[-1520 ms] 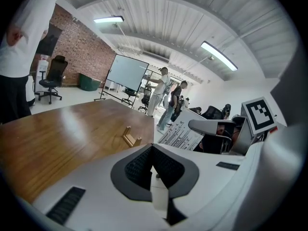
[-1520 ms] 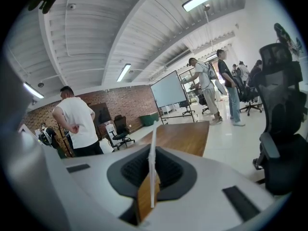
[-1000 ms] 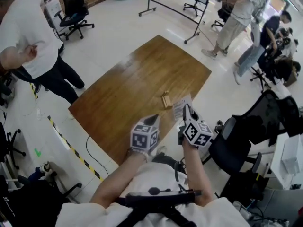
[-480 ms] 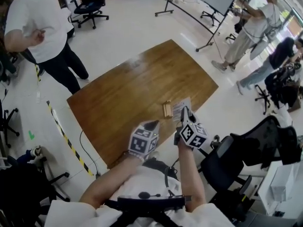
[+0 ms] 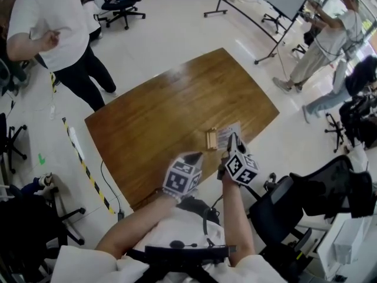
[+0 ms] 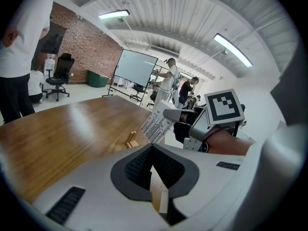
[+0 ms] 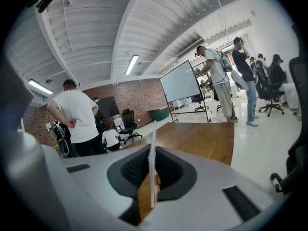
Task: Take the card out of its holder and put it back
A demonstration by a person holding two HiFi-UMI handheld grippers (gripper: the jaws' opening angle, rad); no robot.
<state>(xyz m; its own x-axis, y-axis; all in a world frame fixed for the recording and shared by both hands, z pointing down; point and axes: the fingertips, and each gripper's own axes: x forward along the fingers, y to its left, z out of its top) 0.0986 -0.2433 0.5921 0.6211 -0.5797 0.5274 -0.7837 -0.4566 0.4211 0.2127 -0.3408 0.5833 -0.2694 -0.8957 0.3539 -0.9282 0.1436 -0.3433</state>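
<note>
White printed card (image 5: 227,133) stayed pinched in right gripper (image 5: 231,142), out beside small wooden holder (image 5: 210,138); left gripper (image 6: 152,152) jaws pressed together.

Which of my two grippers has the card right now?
The right gripper: its jaws pinch the white card edge-on. The left gripper is shut with nothing between its jaws.

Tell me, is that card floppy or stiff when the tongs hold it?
Probably fairly stiff: the card sticks straight out of the right tongs, pinched at one end, without drooping. Likely light, since it looks paper-thin edge-on. A sideways push might bend it.
</note>
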